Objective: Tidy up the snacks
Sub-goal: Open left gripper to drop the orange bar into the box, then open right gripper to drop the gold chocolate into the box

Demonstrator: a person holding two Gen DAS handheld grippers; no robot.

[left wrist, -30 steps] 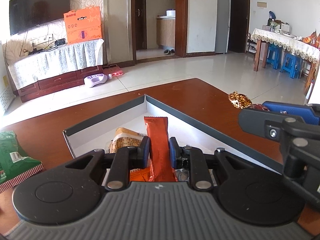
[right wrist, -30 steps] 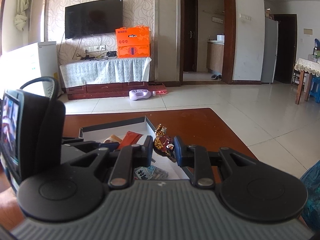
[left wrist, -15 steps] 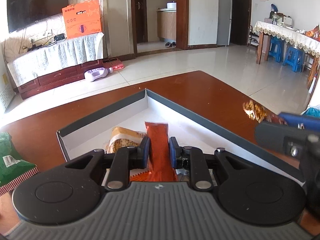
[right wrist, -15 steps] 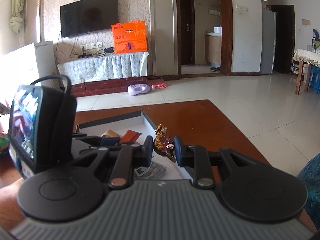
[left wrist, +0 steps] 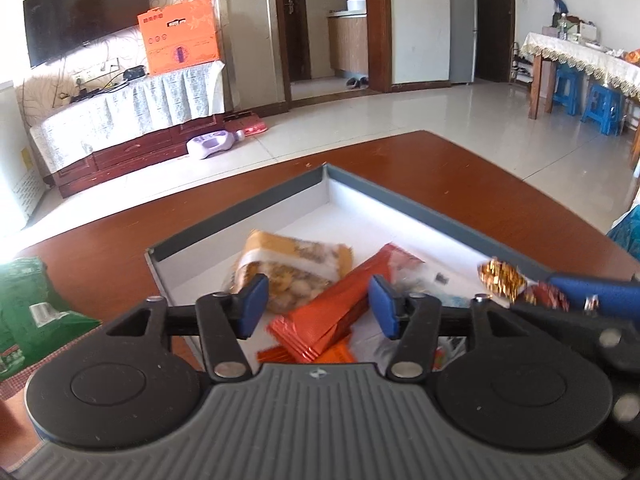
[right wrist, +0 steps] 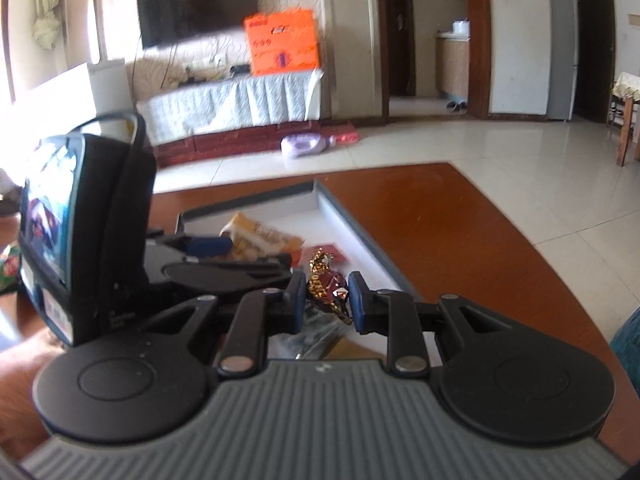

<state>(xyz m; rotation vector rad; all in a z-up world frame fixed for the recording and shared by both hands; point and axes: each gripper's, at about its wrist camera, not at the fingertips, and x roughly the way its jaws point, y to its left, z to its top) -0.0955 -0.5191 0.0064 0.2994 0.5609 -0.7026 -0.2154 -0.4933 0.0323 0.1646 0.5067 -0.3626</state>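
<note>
**Left claw released over the tray, right claw grasping a candy**

Your left claw (left wrist: 318, 308) hangs above the grey tray (left wrist: 404, 196), its jaws having just been opening; the blue pads (left wrist: 253, 305) stand well apart and press on nothing. The orange snack packet (left wrist: 340, 304) lies in the tray between and under those pads, slanted, free of both. Just beside it, toward the tray's left wall, sits the yellow peanut packet (left wrist: 288, 268), partly under the orange one's edge or touching it, cannot tell which. More wrappers lie under the claw near the tray's front, too hidden to name.

Your right claw (right wrist: 323, 298) is clenched on a red-and-gold wrapped candy (right wrist: 326, 284), its twisted gold end sticking up past the pads. In the left wrist view that same candy (left wrist: 504, 276) shows at the right, over the tray's right rim. In the right wrist view the left claw's body with its small screen (right wrist: 48, 216) stands just to the left, over the tray.

The tray rests on the reddish-brown tabletop (left wrist: 460, 176). A green snack bag (left wrist: 32, 308) lies on the tabletop left of the tray, well apart from it. A bit of your forearm (right wrist: 24, 368) shows at the lower left of the right wrist view
</note>
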